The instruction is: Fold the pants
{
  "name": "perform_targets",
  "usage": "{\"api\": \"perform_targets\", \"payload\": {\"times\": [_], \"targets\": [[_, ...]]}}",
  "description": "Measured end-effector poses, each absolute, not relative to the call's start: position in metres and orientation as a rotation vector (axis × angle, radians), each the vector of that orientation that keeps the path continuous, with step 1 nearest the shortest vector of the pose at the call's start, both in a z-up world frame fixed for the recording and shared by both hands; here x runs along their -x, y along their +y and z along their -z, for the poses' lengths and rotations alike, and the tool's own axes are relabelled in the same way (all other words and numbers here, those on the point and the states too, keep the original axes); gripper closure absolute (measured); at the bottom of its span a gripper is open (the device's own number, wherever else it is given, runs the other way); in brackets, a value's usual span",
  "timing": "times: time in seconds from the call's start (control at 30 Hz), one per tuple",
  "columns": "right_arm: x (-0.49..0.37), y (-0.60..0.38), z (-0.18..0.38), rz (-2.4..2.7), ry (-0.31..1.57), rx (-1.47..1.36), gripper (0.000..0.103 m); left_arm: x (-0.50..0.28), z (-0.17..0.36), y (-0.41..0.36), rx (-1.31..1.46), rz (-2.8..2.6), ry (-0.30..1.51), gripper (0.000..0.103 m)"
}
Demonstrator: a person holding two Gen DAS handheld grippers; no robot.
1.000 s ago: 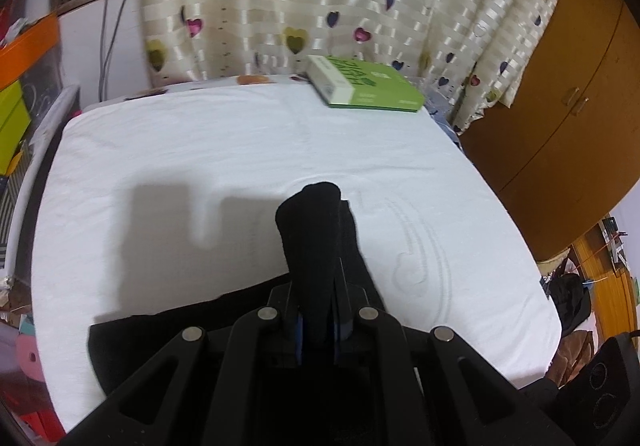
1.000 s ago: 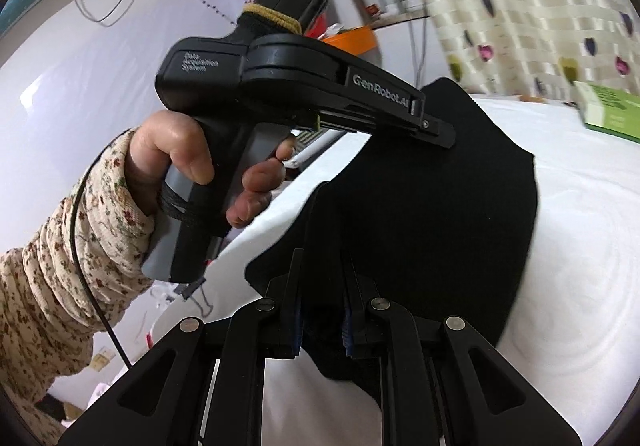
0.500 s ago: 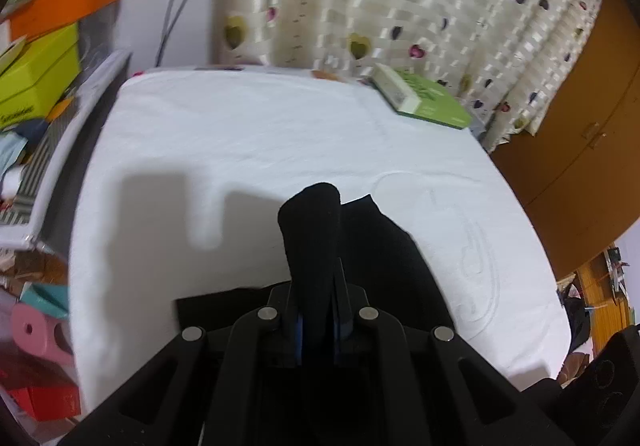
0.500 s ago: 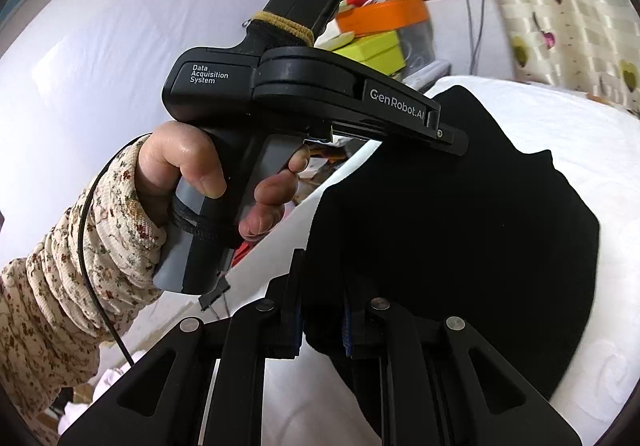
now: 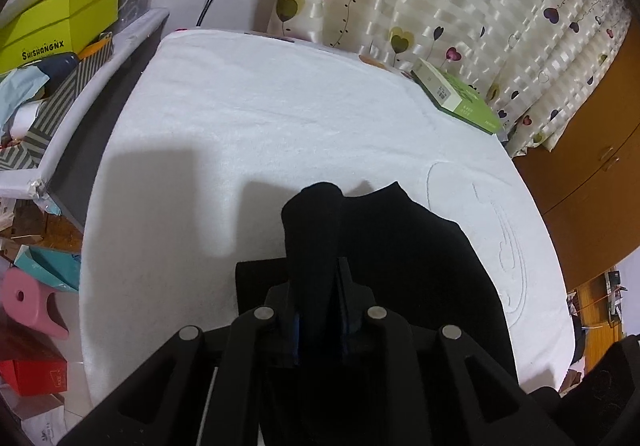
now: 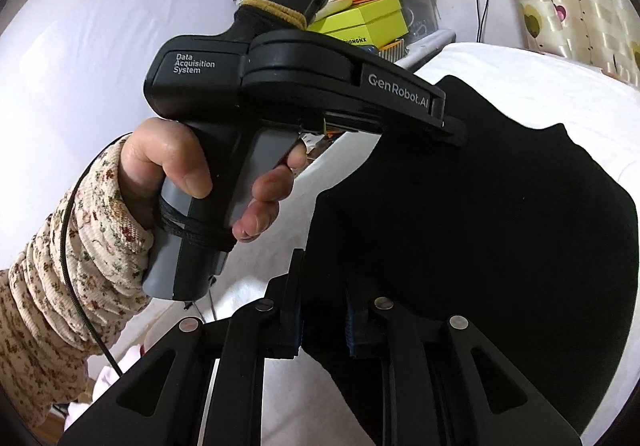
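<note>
White towel (image 5: 260,118) bare across far and left. Green box (image 5: 456,98) blocks far right corner; curtain (image 5: 460,6) behind. Stacked boxes (image 5: 60,26) crowd left edge.

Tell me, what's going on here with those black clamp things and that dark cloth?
A person is folding black pants on a white towel-covered table, using two handheld grippers instead of bare hands. The left gripper is shut on a bunched edge of the fabric, and the right gripper is shut on another edge. Both edges are lifted off the table, mid-fold. A green box sits at the far edge, by the curtain.
</note>
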State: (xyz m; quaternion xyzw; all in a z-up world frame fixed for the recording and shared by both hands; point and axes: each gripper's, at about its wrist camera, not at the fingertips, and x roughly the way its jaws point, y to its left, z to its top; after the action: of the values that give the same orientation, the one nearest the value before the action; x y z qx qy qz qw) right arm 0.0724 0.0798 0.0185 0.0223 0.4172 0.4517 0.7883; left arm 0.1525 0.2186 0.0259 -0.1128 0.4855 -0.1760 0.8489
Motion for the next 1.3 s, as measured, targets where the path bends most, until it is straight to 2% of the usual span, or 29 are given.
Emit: {"api": "perform_targets", "payload": {"times": [0.13, 0.2, 0.3, 0.53, 0.6, 0.67, 0.9, 1.3], "targets": [[-0.068, 0.081, -0.020, -1.001, 0.908, -0.048, 0.074, -0.148, -0.028, 0.222, 0.221, 0.338, 1.010, 0.074], [-0.065, 0.080, -0.023, -1.020, 0.894, -0.029, 0.067, -0.145, -0.031, 0.225, 0.219, 0.305, 0.993, 0.068], [-0.058, 0.079, -0.030, -1.075, 0.879, -0.035, 0.066, -0.133, -0.035, 0.236, 0.249, 0.280, 0.952, 0.057], [-0.053, 0.054, -0.048, -1.017, 0.794, 0.033, 0.065, -0.096, -0.042, 0.257, 0.295, 0.220, 0.910, 0.052], [-0.055, 0.052, -0.049, -1.004, 0.785, 0.070, 0.050, -0.086, -0.044, 0.260, 0.309, 0.212, 0.897, 0.051], [-0.054, 0.054, -0.043, -0.998, 0.799, 0.138, 0.045, -0.075, -0.045, 0.262, 0.324, 0.205, 0.890, 0.051], [-0.035, 0.084, -0.018, -1.010, 0.770, 0.423, 0.045, -0.043, -0.034, 0.273, 0.403, 0.157, 0.887, 0.048], [-0.028, 0.127, 0.011, -0.854, 0.648, 0.730, 0.037, -0.013, -0.012, 0.296, 0.576, 0.103, 0.880, 0.044]]}}
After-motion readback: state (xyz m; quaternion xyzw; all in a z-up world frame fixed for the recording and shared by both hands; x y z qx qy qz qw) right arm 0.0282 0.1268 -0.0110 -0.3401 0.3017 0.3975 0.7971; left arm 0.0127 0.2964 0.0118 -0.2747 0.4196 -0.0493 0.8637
